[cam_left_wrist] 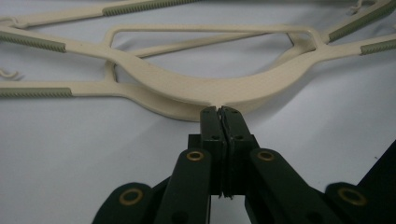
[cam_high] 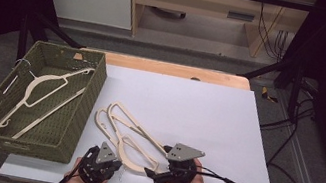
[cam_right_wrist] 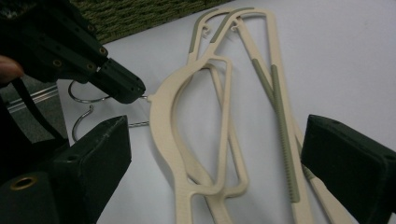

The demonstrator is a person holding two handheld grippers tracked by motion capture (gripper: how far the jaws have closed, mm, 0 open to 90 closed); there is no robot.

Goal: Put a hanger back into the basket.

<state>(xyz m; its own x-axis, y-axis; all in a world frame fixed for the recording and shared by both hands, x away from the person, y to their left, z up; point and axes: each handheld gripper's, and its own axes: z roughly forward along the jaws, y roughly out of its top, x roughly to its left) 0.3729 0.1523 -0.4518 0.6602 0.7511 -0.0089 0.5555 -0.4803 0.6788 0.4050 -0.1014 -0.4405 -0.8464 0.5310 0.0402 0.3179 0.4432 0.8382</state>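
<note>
Two cream plastic clothes hangers (cam_high: 130,134) with wire hooks lie stacked on the white desk (cam_high: 207,119); two more cream hangers (cam_high: 43,96) lie inside the green woven basket (cam_high: 77,117) at left. The left tool (cam_left_wrist: 221,111) is pinched shut at the neck of the top hanger on the desk. The right tool (cam_right_wrist: 212,163) gapes wide, straddling both hangers and holding nothing.
</note>
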